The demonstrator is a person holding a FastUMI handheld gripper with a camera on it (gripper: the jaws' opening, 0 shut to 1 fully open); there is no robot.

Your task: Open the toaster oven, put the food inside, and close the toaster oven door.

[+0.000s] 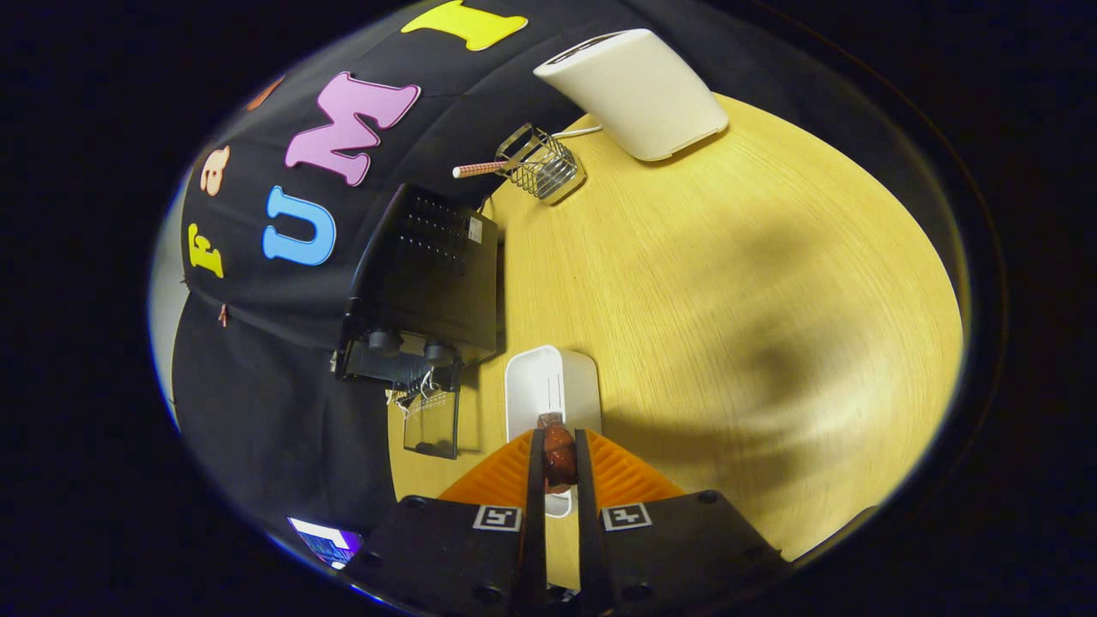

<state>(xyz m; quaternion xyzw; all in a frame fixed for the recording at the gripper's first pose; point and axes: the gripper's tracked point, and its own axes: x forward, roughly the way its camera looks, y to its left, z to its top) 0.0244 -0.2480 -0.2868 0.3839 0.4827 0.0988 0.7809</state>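
Observation:
My gripper (559, 458) is shut on a brown, glossy piece of food (558, 452), pinched between both fingers. Right beneath and just ahead of the fingertips lies a white rectangular dish (548, 381) on the wooden table (728, 300). The black toaster oven (428, 274) stands to the left, beyond the fingers, with its glass door (431, 422) folded down open and two knobs on its front. The view is rolled, so the oven appears on its side.
A wire basket (542, 164) with a pink-handled utensil sits farther back on the table. Beyond it stands a white appliance (638, 90) with a cord. Open table surface lies to the right. A lit screen (326, 540) shows near the gripper body.

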